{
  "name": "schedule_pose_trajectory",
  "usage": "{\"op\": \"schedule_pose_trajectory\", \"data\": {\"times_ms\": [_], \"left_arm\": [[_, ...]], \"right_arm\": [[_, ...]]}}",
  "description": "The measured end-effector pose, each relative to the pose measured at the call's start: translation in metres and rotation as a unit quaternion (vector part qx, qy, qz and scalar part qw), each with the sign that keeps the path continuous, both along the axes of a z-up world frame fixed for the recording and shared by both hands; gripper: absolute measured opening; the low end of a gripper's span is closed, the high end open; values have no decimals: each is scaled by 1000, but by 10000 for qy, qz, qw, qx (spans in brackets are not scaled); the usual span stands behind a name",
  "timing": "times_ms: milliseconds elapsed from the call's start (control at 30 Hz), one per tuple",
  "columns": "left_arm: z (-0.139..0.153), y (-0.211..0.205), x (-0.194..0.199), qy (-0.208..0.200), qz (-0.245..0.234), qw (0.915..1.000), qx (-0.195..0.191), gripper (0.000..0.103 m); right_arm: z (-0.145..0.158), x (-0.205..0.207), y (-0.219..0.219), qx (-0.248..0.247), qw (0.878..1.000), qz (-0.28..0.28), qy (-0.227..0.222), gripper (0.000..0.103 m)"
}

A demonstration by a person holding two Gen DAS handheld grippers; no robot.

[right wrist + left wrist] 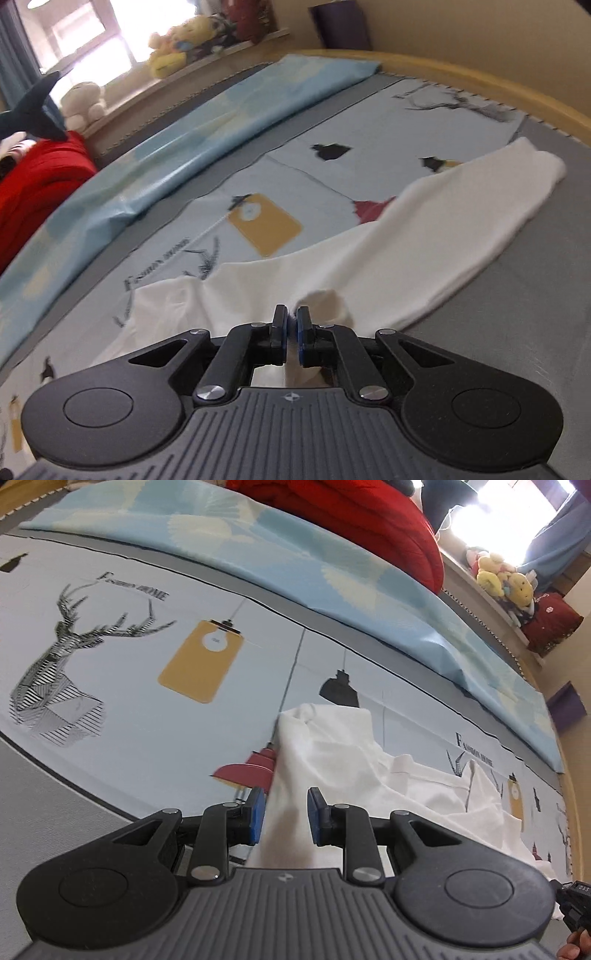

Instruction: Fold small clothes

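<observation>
White garment lies on the printed sheet of the bed, long axis from the near centre to the far right in the right wrist view – far end points at the bed's wooden edge. Right gripper is clamped on a bunched near fold of it. Left gripper hangs over the cloth's near-left edge, jaws partly apart – pads clear of the fabric. Blue blanket lies along the far side.

Black gripper, seemingly blue pads.
</observation>
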State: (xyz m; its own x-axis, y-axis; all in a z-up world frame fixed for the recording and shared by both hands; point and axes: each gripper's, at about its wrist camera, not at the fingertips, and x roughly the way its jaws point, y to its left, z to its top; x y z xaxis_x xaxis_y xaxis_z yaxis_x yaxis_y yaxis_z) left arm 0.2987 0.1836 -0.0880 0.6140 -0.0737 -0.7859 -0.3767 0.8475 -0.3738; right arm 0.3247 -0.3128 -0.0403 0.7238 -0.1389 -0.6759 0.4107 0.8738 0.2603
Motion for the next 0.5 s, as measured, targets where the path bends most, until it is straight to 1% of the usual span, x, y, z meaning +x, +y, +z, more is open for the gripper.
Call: {"op": "schedule_pose_trajectory", "data": {"times_ms": [67, 200, 233, 300, 500], "left_arm": [[-2, -3, 4, -90, -44, 9999, -100, 27], [-6, -12, 13, -211, -129, 9996, -102, 27], [-8, -13, 15, -217, -116, 9997, -78, 33], [-12, -15, 20, -207, -102, 9997, -26, 39], [-21, -20, 30, -140, -212, 9997, 67, 39]], "right_arm": [[2, -1, -4, -46, 9999, -147, -13, 6], [2, 2, -9, 109, 9993, -356, -32, 6], [1, 1, -9, 134, 9992, -386, -29, 6], [1, 1, -10, 198, 9989, -419, -34, 6], [5, -3, -12, 225, 9981, -557, -104, 6]]}}
